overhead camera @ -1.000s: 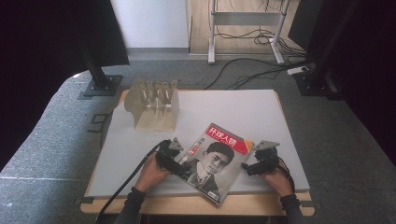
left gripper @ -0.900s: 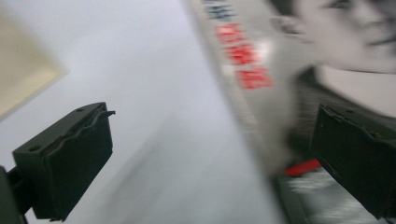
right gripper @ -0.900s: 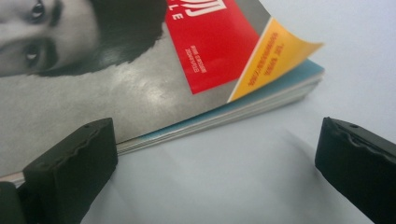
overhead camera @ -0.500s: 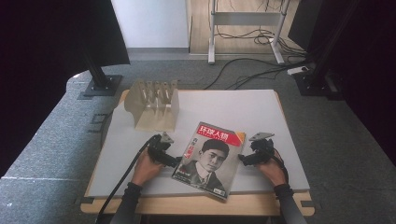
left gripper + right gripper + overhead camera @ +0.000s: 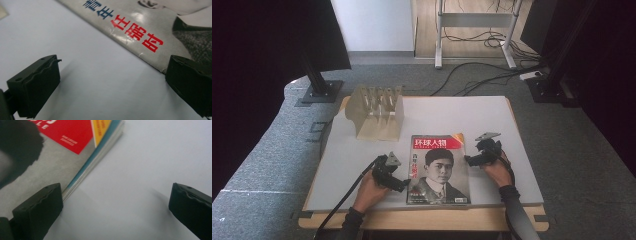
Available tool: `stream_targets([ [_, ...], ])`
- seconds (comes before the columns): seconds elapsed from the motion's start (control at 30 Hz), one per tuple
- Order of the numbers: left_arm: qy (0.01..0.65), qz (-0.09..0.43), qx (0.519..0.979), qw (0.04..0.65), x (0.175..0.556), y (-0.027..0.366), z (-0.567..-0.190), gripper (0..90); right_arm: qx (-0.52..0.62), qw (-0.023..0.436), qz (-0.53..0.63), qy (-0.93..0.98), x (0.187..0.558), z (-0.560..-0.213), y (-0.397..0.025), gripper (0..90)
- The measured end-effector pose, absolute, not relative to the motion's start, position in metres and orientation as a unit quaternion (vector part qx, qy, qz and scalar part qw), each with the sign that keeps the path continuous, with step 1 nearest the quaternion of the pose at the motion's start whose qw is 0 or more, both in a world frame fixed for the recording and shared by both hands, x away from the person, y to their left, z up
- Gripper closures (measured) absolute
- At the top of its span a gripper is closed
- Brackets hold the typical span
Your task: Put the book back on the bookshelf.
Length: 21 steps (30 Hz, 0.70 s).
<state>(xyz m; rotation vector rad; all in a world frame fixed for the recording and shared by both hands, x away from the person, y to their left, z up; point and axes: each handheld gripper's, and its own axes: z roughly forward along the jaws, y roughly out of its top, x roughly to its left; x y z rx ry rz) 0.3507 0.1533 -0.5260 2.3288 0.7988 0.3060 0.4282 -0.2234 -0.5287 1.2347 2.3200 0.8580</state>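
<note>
The magazine (image 5: pixel 438 169) lies flat between the two grippers; the left gripper (image 5: pixel 401 183), jaws wide apart, sits at its spine edge. The right gripper (image 5: pixel 468 160), jaws also spread, sits at its opposite edge; one jaw of each overlaps the cover.

From above I looked forward and down on the table (image 5: pixel 512 125); both gripper views sat close, probably sharing the magazine (image 5: pixel 438 170) edges.

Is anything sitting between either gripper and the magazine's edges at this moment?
Nothing visible does. The left gripper is at the spine edge of the magazine, jaws open, with bare table beside it. The right gripper is at the page edge, jaws also open. The wooden rack stands farther back, out of the way.
</note>
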Motion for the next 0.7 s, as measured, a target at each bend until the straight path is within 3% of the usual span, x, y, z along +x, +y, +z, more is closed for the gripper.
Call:
stream_targets([
  [0.37, 0.269, 0.090, 0.899, 0.334, 0.335, 0.137, -0.527, 0.0, 0.443, 0.196, 0.297, 0.823, 0.448, -0.526, -0.213, 3.4],
  [0.4, 0.273, 0.097, 0.899, 0.330, 0.337, 0.138, -0.526, 0.0, 0.439, 0.187, 0.304, 0.825, 0.446, -0.525, -0.214, 8.3],
  [0.53, 0.311, 0.131, 0.882, 0.328, 0.353, 0.150, -0.523, 0.0, 0.433, 0.172, 0.326, 0.823, 0.440, -0.518, -0.215, 8.8],
  [0.7, 0.331, 0.120, 0.877, 0.327, 0.362, 0.149, -0.528, 0.0, 0.417, 0.161, 0.339, 0.828, 0.434, -0.511, -0.205, 11.2],
])
